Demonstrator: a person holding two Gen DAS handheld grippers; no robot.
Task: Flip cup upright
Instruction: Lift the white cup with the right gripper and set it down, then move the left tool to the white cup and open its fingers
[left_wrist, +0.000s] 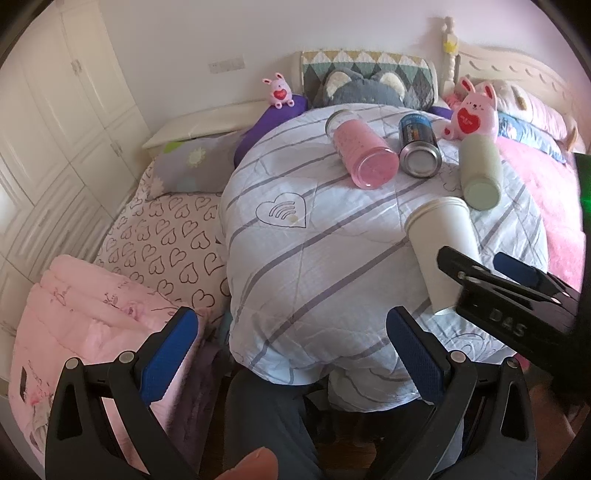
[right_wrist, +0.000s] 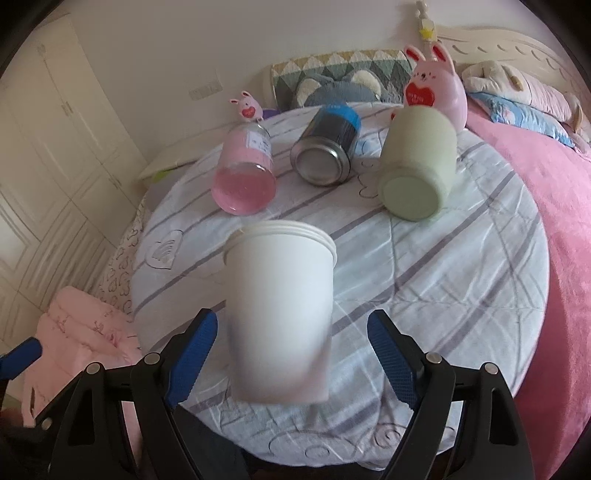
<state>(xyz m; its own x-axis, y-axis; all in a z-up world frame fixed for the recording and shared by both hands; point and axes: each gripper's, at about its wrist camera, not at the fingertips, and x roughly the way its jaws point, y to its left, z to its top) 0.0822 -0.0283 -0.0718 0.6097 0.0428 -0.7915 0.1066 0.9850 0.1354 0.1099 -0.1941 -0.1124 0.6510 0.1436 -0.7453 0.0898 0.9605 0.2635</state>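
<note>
A white paper cup (right_wrist: 279, 314) lies on its side on a round table covered with a striped quilt (right_wrist: 443, 288), mouth pointing away from me. It also shows in the left wrist view (left_wrist: 441, 251). My right gripper (right_wrist: 291, 356) is open with its blue pads on either side of the cup's base, not touching it; it shows in the left wrist view (left_wrist: 476, 266) too. My left gripper (left_wrist: 291, 354) is open and empty over the table's near edge. A pink bottle (right_wrist: 245, 175), a metal can (right_wrist: 327, 149) and a green cup (right_wrist: 419, 166) also lie on their sides.
Pink rabbit toys (right_wrist: 437, 86) and cushions (right_wrist: 340, 79) sit behind the table. A bed with a pink blanket (right_wrist: 561, 206) is to the right. A folded pink quilt (left_wrist: 88, 317) and heart-print bedding (left_wrist: 173, 243) lie at the left. White cabinets (left_wrist: 55, 122) line the left wall.
</note>
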